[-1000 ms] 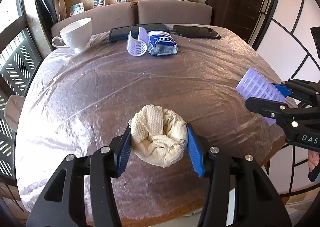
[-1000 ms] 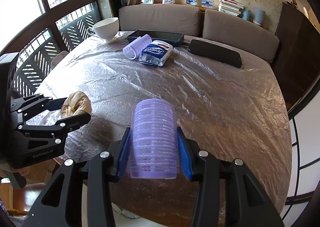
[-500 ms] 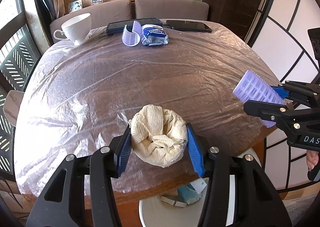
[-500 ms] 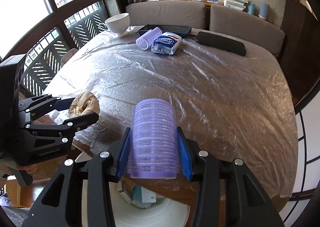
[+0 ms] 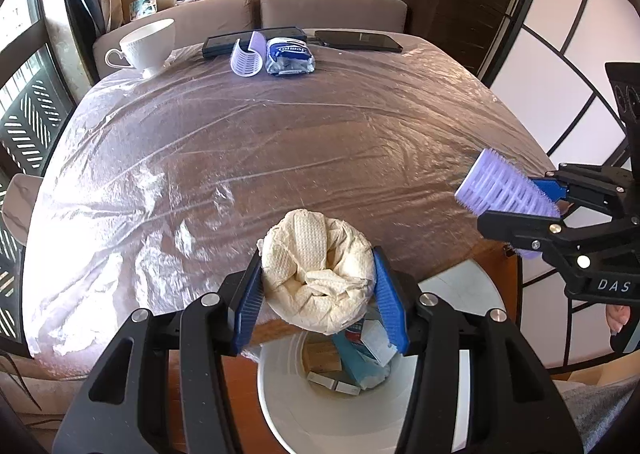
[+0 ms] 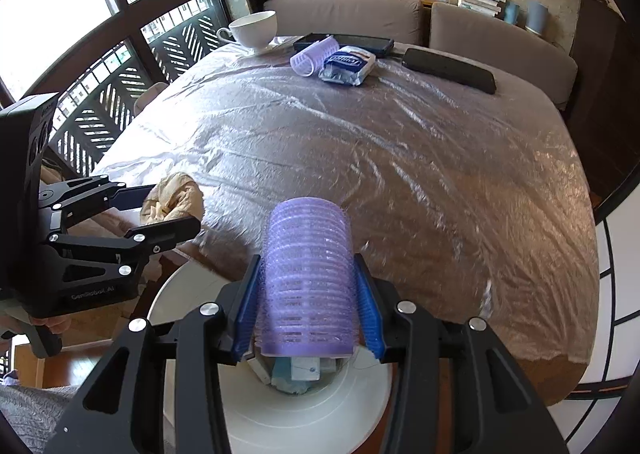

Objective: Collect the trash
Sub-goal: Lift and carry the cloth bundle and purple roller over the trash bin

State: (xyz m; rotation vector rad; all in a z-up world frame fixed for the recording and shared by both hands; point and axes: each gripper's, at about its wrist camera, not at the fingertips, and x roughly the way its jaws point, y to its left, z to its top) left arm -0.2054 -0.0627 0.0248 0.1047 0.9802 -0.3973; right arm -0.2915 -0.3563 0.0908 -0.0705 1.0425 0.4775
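My left gripper [image 5: 320,294] is shut on a crumpled cream paper towel [image 5: 316,274], held over the near table edge and above a white trash bin [image 5: 288,406] on the floor. My right gripper [image 6: 306,306] is shut on a purple hair roller [image 6: 306,274], also above the white bin [image 6: 280,422], which holds small boxes and packets. In the left wrist view the right gripper [image 5: 516,210] with the roller [image 5: 504,190] shows at the right. In the right wrist view the left gripper [image 6: 160,210] with the towel [image 6: 176,198] shows at the left.
The table [image 5: 280,142] is covered in clear plastic film. At its far side lie a second purple roller [image 5: 248,58], a tissue packet [image 5: 290,56], a white cup [image 5: 148,42], a black tablet [image 5: 224,42] and a black phone [image 5: 358,40]. A sofa stands behind.
Both grippers have drawn back from the table toward its near edge, still holding their items. The white bin has come into view beneath them.
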